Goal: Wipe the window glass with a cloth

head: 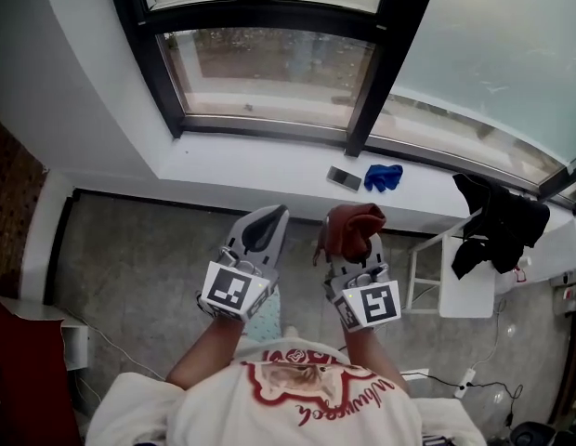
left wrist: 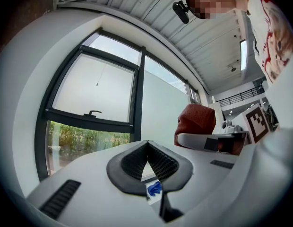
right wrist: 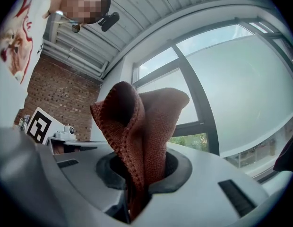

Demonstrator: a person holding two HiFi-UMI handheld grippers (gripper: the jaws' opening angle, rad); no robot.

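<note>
The grey left gripper (head: 266, 217) is clenched on nothing, its jaws meeting at the tips; just beside it, the grey right gripper (head: 354, 245) is clamped on the rust-red knitted cloth (head: 355, 225), bunched above its jaws, well apart from the dark-framed window glass (head: 269, 59); a crumpled blue rag (head: 383, 177) lies on the white sill (head: 242, 163).

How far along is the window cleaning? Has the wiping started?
Done: the right hand-held gripper is shut on the reddish-brown cloth. In hand: it is held up short of the sill, and the cloth touches no pane. The left hand-held gripper is shut and empty. Left: apparently all the wiping of the window glass.
</note>
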